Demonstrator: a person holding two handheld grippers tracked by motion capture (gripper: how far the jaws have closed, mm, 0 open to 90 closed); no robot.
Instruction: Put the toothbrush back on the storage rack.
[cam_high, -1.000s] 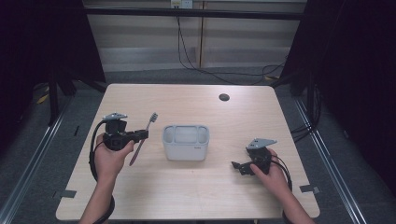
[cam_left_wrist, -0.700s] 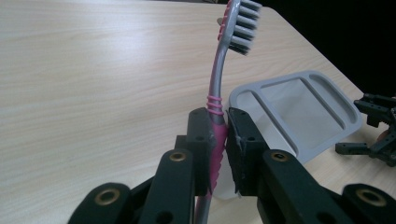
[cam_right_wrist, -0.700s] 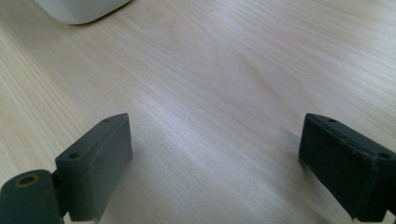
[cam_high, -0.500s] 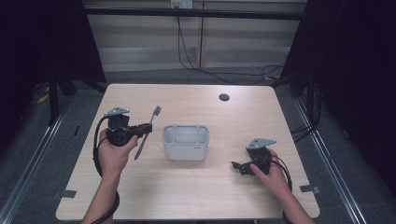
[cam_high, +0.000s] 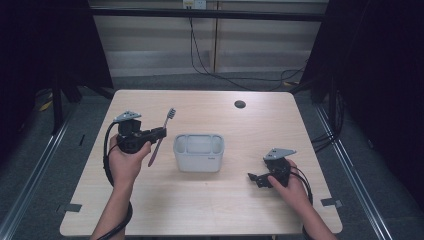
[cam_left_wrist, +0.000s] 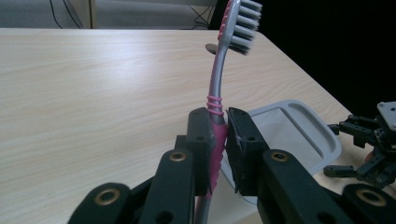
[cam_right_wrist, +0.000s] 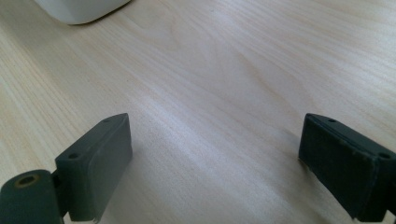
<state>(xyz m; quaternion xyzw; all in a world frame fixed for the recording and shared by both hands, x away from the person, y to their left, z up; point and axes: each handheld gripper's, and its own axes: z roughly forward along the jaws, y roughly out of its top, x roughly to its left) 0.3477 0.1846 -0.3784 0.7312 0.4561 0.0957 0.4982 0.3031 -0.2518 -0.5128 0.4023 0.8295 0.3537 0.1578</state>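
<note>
At the 9 o'clock side of the surface (cam_high: 210, 210), the left tongs (cam_high: 159, 133) are clamped on the pink grip of a toothbrush (cam_high: 161, 136), held clear of the wood. Bristle head points toward 12 o'clock, handle end toward 6 o'clock. A grey tray (cam_high: 198, 152) sits at centre, just beside the toothbrush at its 3 o'clock. Right tongs (cam_high: 254, 178) rest at 4 o'clock, jaws wide apart, nothing between them.

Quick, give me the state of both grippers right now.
Left gripper: closed on the toothbrush, bristles up, held left of the grey holder.
Right gripper: open, holding nothing, low over the table.
</note>
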